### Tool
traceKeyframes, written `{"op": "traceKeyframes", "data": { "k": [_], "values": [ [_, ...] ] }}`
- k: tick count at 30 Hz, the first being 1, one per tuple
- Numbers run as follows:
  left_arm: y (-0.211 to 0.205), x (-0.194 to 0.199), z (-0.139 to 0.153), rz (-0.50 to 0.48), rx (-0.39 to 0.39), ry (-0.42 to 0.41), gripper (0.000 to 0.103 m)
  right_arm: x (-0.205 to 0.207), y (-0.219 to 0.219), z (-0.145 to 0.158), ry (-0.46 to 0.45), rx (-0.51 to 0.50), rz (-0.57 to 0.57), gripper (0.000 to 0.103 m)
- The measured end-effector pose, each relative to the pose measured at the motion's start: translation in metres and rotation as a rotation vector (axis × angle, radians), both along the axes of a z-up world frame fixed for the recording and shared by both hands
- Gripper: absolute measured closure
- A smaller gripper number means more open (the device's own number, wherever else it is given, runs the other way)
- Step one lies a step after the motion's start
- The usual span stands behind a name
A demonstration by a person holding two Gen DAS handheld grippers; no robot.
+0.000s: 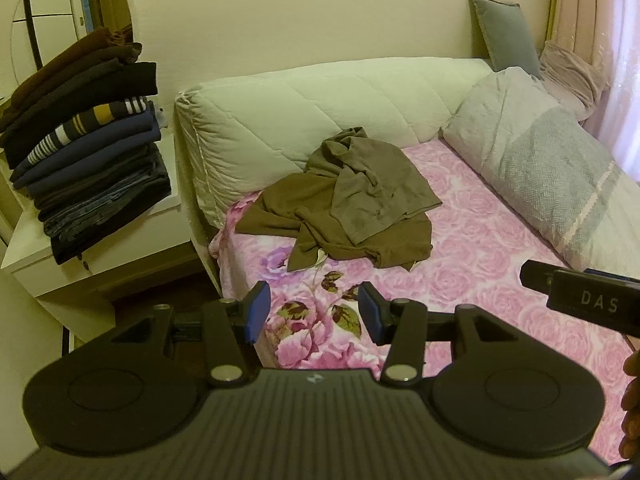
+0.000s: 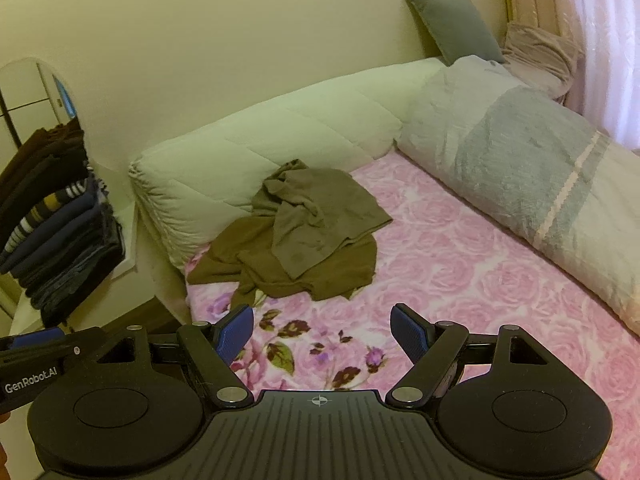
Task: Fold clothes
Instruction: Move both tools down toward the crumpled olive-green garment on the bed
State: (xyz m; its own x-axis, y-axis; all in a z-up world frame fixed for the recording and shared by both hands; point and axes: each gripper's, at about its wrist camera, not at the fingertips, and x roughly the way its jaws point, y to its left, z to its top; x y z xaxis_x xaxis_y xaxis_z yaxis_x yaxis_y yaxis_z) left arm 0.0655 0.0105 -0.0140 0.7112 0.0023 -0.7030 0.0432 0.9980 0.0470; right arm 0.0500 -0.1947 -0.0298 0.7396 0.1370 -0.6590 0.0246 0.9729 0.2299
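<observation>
A crumpled pile of brown clothes (image 1: 352,200) (image 2: 304,240) lies on the pink rose-patterned bed (image 1: 500,248) (image 2: 460,260), close to the padded headboard. The left gripper (image 1: 312,312) hovers over the near edge of the bed, short of the pile, open, with nothing between its blue pads. My right gripper (image 2: 322,336) also hangs open and empty above the flowered sheet, in front of the pile. The right gripper's body shows at the right edge of the left wrist view. A stack of folded dark clothes (image 1: 84,148) (image 2: 56,232) rests on a white side table.
A cream padded headboard (image 1: 320,108) (image 2: 260,148) runs behind the pile. A rolled grey and cream duvet (image 1: 552,176) (image 2: 532,184) lies along the right side of the bed. A grey cushion (image 1: 508,36) leans on the wall. An oval mirror (image 1: 76,4) stands behind the stack.
</observation>
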Motion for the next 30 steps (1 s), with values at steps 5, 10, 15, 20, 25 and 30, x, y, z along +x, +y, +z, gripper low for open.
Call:
{"op": "traceKeyframes", "data": {
  "k": [5, 10, 15, 20, 25, 30],
  "values": [
    [0.001, 0.018, -0.005, -0.007, 0.006, 0.0, 0.059, 0.016, 0.001, -0.004, 0.01, -0.01, -0.009, 0.025],
    [0.003, 0.034, -0.011, -0.007, 0.007, 0.008, 0.059, 0.034, 0.004, -0.011, 0.025, -0.016, -0.012, 0.025],
    [0.007, 0.056, -0.018, -0.016, 0.005, 0.022, 0.059, 0.053, 0.006, -0.019, 0.043, -0.021, -0.014, 0.025],
    [0.01, 0.087, -0.031, -0.033, 0.017, 0.043, 0.059, 0.08, 0.008, -0.032, 0.074, -0.022, -0.03, 0.025],
    [0.014, 0.124, -0.047, -0.052, 0.024, 0.08, 0.059, 0.108, 0.006, -0.046, 0.116, -0.021, -0.056, 0.025],
    [0.016, 0.168, -0.062, -0.093, 0.023, 0.121, 0.059, 0.139, 0.008, -0.065, 0.171, -0.013, -0.085, 0.025]
  ]
}}
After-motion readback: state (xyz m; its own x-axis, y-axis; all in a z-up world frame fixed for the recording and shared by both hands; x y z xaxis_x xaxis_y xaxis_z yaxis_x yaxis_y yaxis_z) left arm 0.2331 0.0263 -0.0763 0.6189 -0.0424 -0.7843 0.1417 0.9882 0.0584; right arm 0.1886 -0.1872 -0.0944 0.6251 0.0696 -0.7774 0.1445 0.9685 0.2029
